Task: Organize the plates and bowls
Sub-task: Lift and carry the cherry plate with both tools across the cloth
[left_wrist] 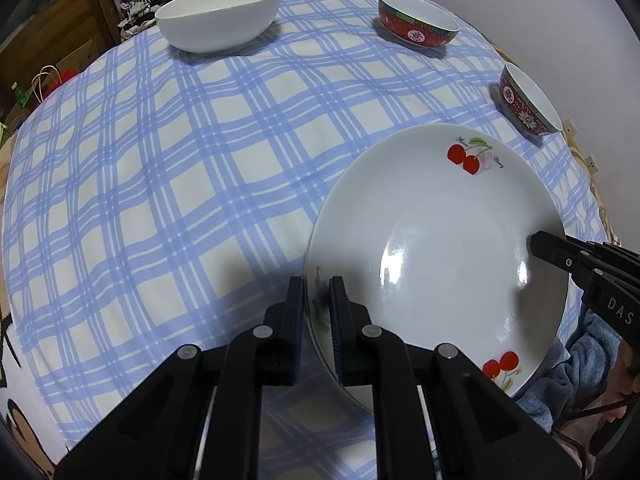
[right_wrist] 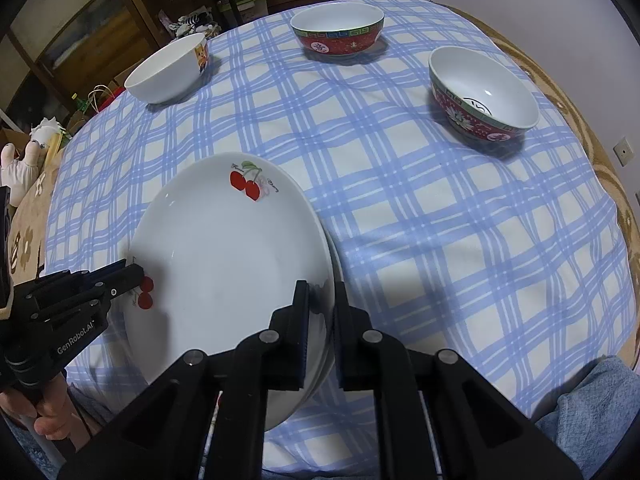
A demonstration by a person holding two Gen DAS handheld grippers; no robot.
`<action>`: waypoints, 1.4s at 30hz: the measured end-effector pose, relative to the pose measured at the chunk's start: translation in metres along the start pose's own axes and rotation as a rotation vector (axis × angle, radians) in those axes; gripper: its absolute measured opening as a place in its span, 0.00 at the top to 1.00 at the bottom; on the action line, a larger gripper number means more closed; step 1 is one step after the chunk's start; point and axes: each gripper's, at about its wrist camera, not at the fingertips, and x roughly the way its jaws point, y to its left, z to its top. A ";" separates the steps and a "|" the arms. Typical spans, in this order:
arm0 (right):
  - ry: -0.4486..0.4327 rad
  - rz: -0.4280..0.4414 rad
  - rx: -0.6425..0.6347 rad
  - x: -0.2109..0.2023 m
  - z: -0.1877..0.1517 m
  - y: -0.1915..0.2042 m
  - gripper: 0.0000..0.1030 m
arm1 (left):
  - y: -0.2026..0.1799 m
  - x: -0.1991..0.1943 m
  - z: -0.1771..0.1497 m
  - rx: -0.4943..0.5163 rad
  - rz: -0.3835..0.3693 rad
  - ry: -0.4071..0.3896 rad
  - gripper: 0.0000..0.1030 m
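Both tools were clamped on the plate [left_wrist: 436,248], the left tool [left_wrist: 316,304] on one rim and the right tool [right_wrist: 320,308] on the rim opposite, so it lay between them, just above the table [left_wrist: 160,200]. Glazed, stiff and breakable, it looked slippery, best pinched at the rim. Bowls [right_wrist: 482,92] stood well beyond.

A wide bare stretch of checked cloth [right_wrist: 420,208] lies open mid-surface. Three bowls ring the far side: a white bowl [right_wrist: 168,70], a red bowl [right_wrist: 338,32] and a second red bowl [right_wrist: 482,92], well apart, with clear lanes between. Stacked plates [right_wrist: 224,264] block the near edge.
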 end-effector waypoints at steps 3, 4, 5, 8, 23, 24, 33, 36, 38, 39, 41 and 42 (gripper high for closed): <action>-0.001 0.004 0.008 0.000 0.000 -0.001 0.89 | 0.003 -0.001 -0.001 -0.023 -0.013 -0.007 0.88; -0.001 0.005 0.010 0.001 0.000 -0.001 0.89 | 0.004 -0.001 0.000 -0.031 -0.015 -0.009 0.88; -0.001 0.006 0.013 0.001 0.000 -0.002 0.89 | 0.003 -0.001 0.000 -0.031 -0.013 -0.011 0.88; -0.002 0.003 0.009 0.001 0.000 -0.001 0.89 | -0.001 -0.002 -0.002 -0.011 0.008 -0.021 0.88; -0.007 -0.013 -0.002 0.001 0.000 0.000 0.88 | -0.011 -0.001 -0.007 0.041 0.064 -0.031 0.84; -0.007 -0.013 -0.002 0.001 0.000 0.000 0.88 | -0.009 -0.001 -0.007 0.032 0.055 -0.028 0.84; -0.018 -0.108 -0.073 0.007 0.002 0.011 0.85 | -0.011 -0.002 -0.010 0.031 0.042 -0.029 0.81; -0.020 -0.121 -0.090 0.009 0.004 0.013 0.84 | -0.012 -0.003 -0.010 0.038 0.044 -0.032 0.81; -0.022 -0.094 -0.064 0.008 0.005 0.007 0.84 | -0.011 -0.003 -0.009 0.034 0.040 -0.030 0.81; -0.021 -0.081 -0.050 0.008 0.005 0.005 0.84 | -0.010 -0.003 -0.009 0.028 0.033 -0.030 0.81; -0.019 -0.064 -0.029 0.009 0.006 0.002 0.84 | -0.009 -0.003 -0.008 0.021 0.025 -0.027 0.81; -0.019 -0.060 -0.024 0.009 0.006 0.002 0.84 | -0.008 -0.003 -0.008 0.019 0.023 -0.027 0.81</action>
